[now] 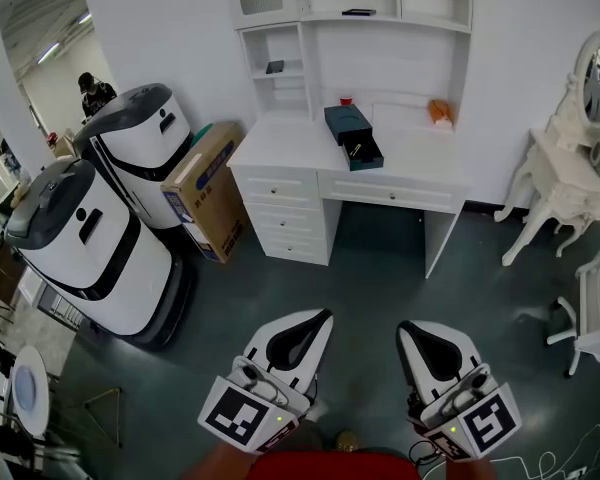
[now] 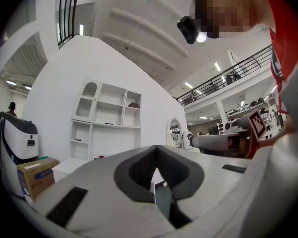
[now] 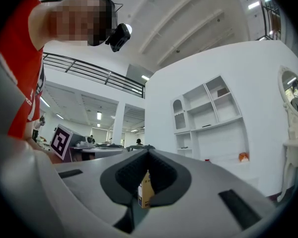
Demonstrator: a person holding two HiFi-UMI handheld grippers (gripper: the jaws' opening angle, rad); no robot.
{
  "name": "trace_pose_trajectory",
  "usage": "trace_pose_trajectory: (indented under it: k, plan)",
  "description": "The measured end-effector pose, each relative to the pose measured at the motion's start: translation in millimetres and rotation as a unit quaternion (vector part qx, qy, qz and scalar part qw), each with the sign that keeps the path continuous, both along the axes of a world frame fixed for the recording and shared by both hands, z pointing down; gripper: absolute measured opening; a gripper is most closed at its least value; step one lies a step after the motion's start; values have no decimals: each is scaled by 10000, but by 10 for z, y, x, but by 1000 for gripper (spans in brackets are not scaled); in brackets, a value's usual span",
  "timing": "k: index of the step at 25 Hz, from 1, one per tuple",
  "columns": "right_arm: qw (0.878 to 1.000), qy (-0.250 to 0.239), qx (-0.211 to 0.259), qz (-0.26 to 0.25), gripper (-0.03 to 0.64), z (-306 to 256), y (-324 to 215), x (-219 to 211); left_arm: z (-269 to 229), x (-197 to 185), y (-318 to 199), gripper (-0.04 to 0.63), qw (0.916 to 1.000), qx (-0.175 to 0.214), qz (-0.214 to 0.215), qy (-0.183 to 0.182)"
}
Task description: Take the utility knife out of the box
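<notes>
Left tongs (image 1: 318, 318): closed; empty
Right tongs (image 1: 408, 330): closed; empty
Box (image 1: 350, 128): dark; on white bench (image 1: 280, 146); well apart from both tongs

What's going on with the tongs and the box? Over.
Left tongs shut, empty. Right tongs shut, empty. Box on desk, far off, untouched. Floor between looks clear.

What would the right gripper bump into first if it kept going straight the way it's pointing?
Probably the cardboard box beside the white desk: it shows just past the shut fingers in the right gripper view. Only floor seems to lie before it, but depth is unclear.
</notes>
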State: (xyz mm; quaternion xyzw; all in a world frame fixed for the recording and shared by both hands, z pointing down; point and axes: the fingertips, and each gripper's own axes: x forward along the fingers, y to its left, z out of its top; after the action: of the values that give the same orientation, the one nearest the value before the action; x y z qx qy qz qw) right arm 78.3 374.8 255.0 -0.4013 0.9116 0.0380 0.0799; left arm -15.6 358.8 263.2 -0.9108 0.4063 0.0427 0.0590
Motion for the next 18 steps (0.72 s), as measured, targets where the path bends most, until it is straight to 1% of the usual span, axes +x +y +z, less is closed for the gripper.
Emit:
trace_pose_trajectory:
  k: [4, 7, 10, 14, 18]
  plan:
    - [9999, 64, -52, -107, -5, 29, -165, 63, 49, 58, -157, 8, 9999, -98, -112, -25]
    - [9998, 61, 38, -158, -5, 26, -348, 93, 65, 91, -322, 8, 9998, -94, -147, -32]
    - [9998, 128, 34, -177, -5, 69, -573, 96, 106, 88, -544, 8, 9998, -85, -175, -50]
    - [9996, 211, -31, -161, -5, 118, -976, 65, 132, 48, -963, 8, 9998, -67, -174, 20]
    - [9994, 328, -50, -92, -5, 121, -1546, 5, 133, -44, -1538, 8, 9999, 8, -171, 19]
